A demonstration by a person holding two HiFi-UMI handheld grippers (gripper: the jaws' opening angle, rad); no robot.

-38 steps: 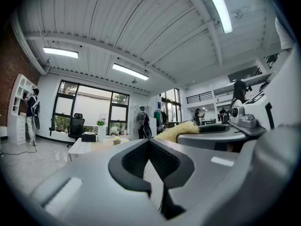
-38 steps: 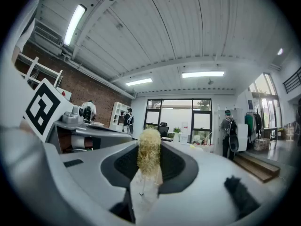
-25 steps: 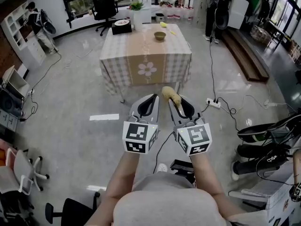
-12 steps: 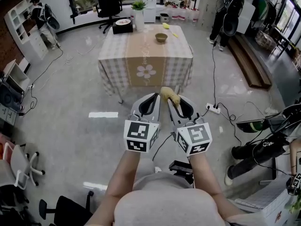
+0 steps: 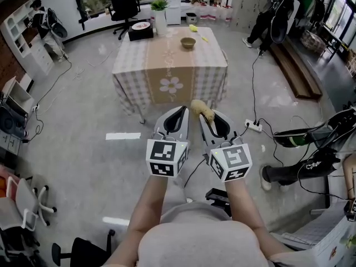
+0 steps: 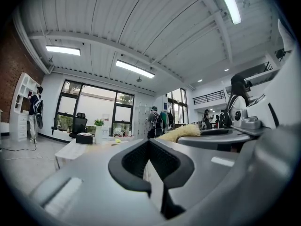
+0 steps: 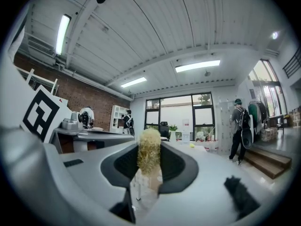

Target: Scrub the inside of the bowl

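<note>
Head view: grey office floor, with a table point(image 5: 169, 71) under a checked cloth standing well ahead of the person. The bowl point(image 5: 188, 42) sits on the table's far half, well apart from both grippers. The left gripper point(image 5: 179, 115) and right gripper point(image 5: 208, 119) are held side by side above the floor, and a yellowish scrubber point(image 5: 202, 110) sticks out of the right one. A person point(image 5: 273, 13) stands at upper right.

Left gripper view: the jaws are pressed together with nothing between them. The scrubber point(image 6: 181, 132) shows just to the right.

Right gripper view: the jaws are clamped on the scrubber point(image 7: 149, 157), which stands upright between them. Windows point(image 7: 178, 117) fill the far wall.
</note>
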